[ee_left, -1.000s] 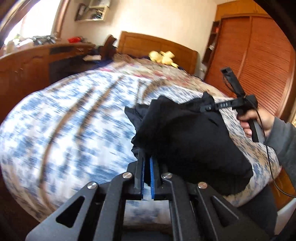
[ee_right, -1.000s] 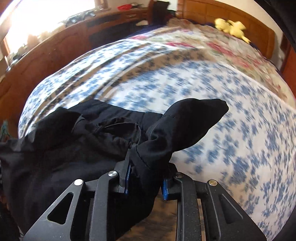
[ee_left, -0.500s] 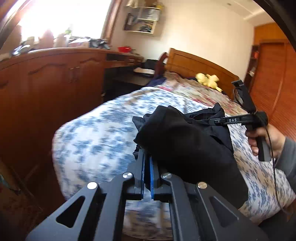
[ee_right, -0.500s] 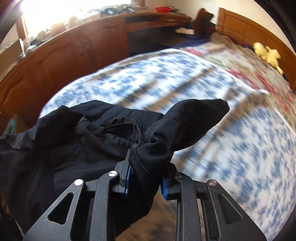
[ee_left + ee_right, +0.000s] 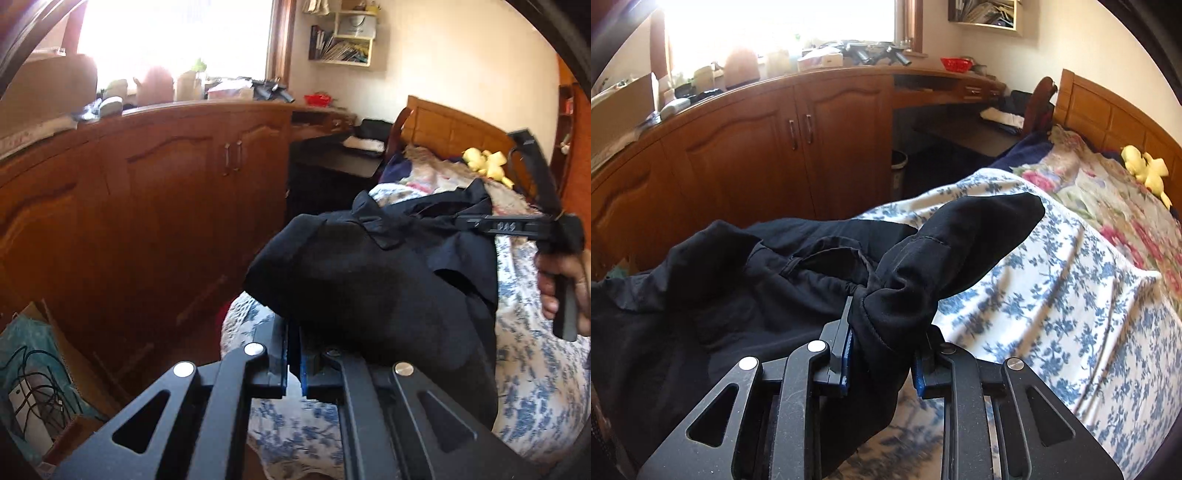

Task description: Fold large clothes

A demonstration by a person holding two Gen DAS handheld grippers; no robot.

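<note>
A black garment [image 5: 369, 288] hangs bunched between both grippers above the corner of a bed with a blue-flowered cover [image 5: 535, 369]. My left gripper [image 5: 291, 339] is shut on a thin edge of the cloth, which drapes over its right finger. In the left wrist view the right gripper [image 5: 517, 225] is at the right, held by a hand [image 5: 565, 280], with its tip buried in the fabric. In the right wrist view my right gripper [image 5: 884, 332] is shut on a thick twisted bunch of the garment [image 5: 738, 288], whose end sticks up past the jaws over the bed [image 5: 1052, 277].
Brown wooden cabinets [image 5: 166, 184] with a cluttered top run along the left side of the bed. A cardboard box with cables [image 5: 33, 376] sits on the floor at the lower left. A dark desk [image 5: 332, 158] and a yellow plush toy [image 5: 484, 162] are near the headboard.
Both grippers have swung left with the garment, from over the middle of the bed to its corner by the cabinets. Both grips look the same.
</note>
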